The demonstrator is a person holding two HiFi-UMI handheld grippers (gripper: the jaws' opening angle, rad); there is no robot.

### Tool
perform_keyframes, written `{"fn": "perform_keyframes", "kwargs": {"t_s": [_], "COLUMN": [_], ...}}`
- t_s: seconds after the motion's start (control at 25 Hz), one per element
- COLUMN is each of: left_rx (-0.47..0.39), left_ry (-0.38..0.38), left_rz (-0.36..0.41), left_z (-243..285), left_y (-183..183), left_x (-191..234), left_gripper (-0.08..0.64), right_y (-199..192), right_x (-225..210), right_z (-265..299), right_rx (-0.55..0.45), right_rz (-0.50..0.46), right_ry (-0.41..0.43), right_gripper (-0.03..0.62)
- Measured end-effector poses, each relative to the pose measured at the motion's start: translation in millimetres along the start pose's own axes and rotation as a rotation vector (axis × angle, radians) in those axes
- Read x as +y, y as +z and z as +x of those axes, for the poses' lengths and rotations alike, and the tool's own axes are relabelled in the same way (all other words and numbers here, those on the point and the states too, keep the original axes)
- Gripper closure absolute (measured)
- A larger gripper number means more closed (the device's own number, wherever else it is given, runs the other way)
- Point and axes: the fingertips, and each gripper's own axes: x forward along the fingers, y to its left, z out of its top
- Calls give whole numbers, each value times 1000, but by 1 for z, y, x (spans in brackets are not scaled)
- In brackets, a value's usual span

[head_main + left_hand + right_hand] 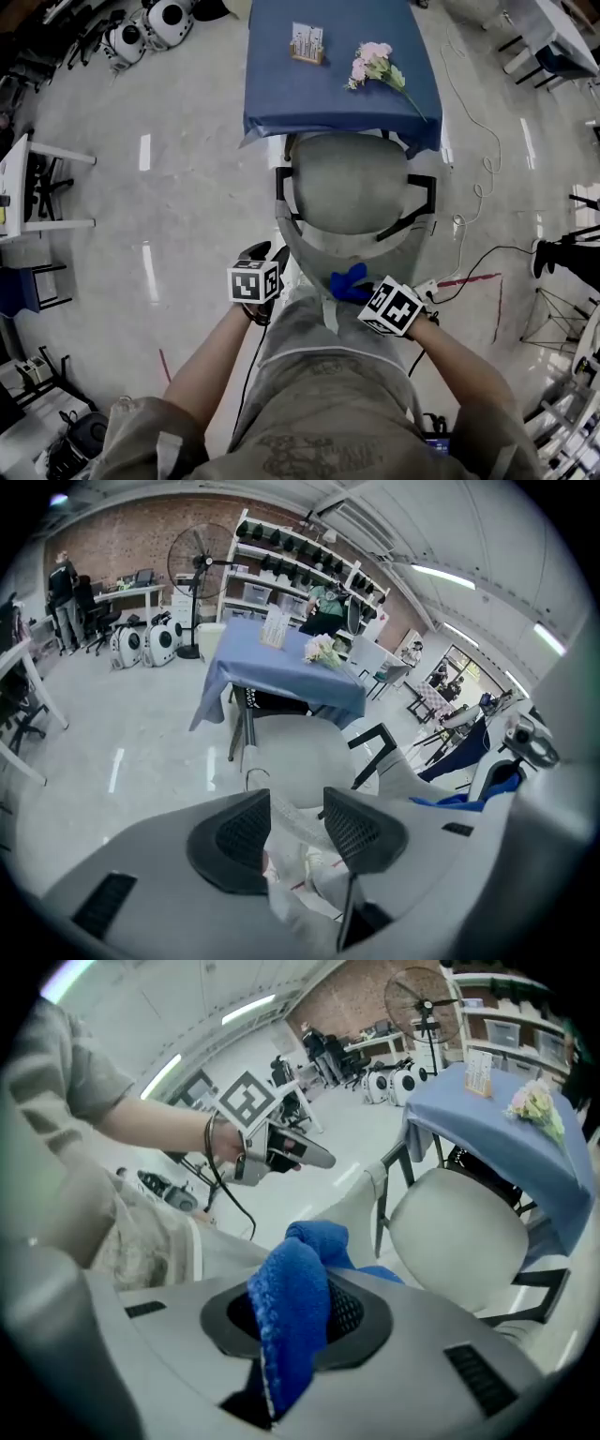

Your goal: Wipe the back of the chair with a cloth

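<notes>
**Workshop floor: right claw pinches the cloth, left claw empty**

Polished grey floor (187, 178) surrounds a pale chair (352, 192) pushed up to a table (281, 94) under a blue cover. On the table, far beyond both claws, lie a bunch of pink flowers (373, 64) and a small card holder (307, 45).

The right claw (295, 1309) is clamped on a blue cloth (286, 1335). The cloth bunches up over the jaws and covers most of both pads. In the head view it shows just ahead of that claw, at the top of the chair back (302, 246). No view settles whether it touches the back.

The left claw (298, 822) has its jaws apart and neither pad presses on anything. A pale strip shows through the gap, too blurred to name. The chair seat lies beyond it.

From above, the person's torso (328, 394) and the two marker cubes hide the lower back of the chair. Its legs are out of sight under the seat.
</notes>
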Motion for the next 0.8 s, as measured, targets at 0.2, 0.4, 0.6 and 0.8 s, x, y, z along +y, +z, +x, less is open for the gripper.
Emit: {"fn": "perform_keyframes", "kwargs": {"t_s": [0.2, 0.4, 0.6, 0.8], "left_rx": [-69, -173, -315, -472], "left_ry": [0, -2, -25, -16], "left_rz": [22, 33, 20, 60], "left_z": [-29, -62, -103, -146], "left_y": [19, 51, 101, 164], "left_x": [-3, -11, -23, -39], "left_gripper": [365, 383, 390, 421], "right_y": [51, 102, 145, 184], "right_x": [10, -4, -18, -19], "right_z": [-6, -47, -115, -192], "right_rx": [-184, -370, -527, -704], "right_rz": [49, 21, -43, -91], "right_ry": [28, -105, -253, -372], "right_gripper": [499, 499, 499, 499]}}
